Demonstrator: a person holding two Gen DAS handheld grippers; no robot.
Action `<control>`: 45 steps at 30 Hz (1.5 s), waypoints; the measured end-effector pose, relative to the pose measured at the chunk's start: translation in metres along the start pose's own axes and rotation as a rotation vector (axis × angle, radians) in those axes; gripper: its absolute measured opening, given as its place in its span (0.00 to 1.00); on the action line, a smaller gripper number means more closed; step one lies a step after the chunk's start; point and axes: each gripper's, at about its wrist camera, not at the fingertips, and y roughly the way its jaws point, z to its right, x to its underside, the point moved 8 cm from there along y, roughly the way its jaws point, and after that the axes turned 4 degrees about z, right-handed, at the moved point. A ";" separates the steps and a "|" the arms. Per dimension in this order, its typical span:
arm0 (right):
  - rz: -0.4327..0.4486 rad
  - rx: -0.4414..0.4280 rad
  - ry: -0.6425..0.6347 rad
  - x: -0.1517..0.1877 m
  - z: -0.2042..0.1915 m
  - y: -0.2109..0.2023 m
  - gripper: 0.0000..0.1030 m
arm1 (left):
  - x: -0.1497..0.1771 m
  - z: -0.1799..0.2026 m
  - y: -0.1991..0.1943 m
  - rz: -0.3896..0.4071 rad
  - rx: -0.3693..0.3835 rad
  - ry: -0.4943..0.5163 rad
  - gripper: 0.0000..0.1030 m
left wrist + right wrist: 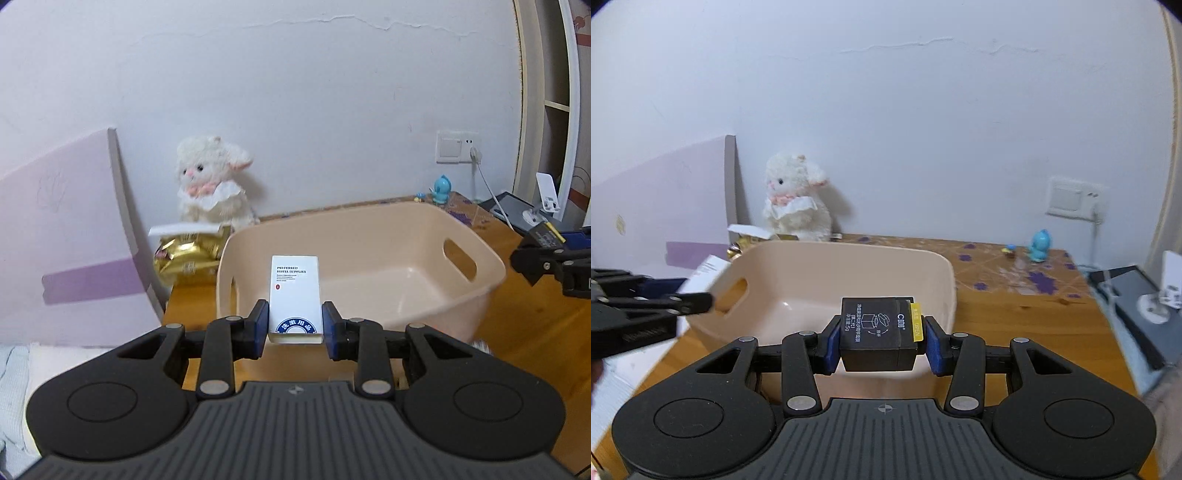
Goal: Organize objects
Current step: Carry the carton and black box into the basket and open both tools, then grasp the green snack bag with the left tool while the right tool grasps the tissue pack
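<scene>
Left claw (294, 328) pinching a white hotel-supplies box (294, 295) by its lower sides, low in the frame's centre. Box upright, long axis vertical, printed face toward the camera, round blue emblem at the bottom. Just beyond it, the near wall of an empty beige plastic basket (491, 266) on the wooden desk (543, 332).

Right claw (878, 341) clamped on a small black box (875, 338), centre of the frame; yellow "OPEN" tab on its right edge, white print turned sideways, long axis roughly side to side across the pads. Basket (945, 273) directly ahead and beneath.

Probably the carry-and-drop step: both items lifted, neither in the basket yet. Next move likely calls for bringing each claw over the rim, lowering toward the floor, then spreading the pads, one at a time to avoid a clash.

Farther out: white plush lamb (210, 181) at the wall, gold foil packet (188, 254) left of the basket, small blue figurine (441, 189) at right.
</scene>
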 end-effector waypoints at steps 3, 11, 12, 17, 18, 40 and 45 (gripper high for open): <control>-0.021 -0.002 0.009 -0.009 0.001 0.023 0.40 | -0.011 0.005 0.022 -0.007 -0.009 0.003 0.32; -0.151 0.008 -0.012 0.003 0.001 0.085 0.40 | -0.009 0.021 0.088 -0.127 -0.034 0.008 0.32; -0.169 0.008 -0.015 0.007 0.003 0.091 0.40 | -0.003 0.021 0.097 -0.166 -0.041 0.000 0.32; -0.240 0.020 -0.069 0.022 0.005 0.114 0.40 | 0.018 0.026 0.123 -0.267 -0.028 -0.013 0.32; -0.244 0.023 -0.074 0.024 0.005 0.117 0.45 | 0.022 0.027 0.127 -0.282 -0.026 -0.015 0.32; -0.059 0.052 -0.042 -0.006 -0.002 -0.011 1.00 | -0.001 0.020 0.042 -0.145 -0.037 -0.072 0.86; -0.059 0.059 -0.051 0.006 -0.006 -0.036 1.00 | 0.008 0.021 0.012 -0.136 -0.051 -0.072 0.86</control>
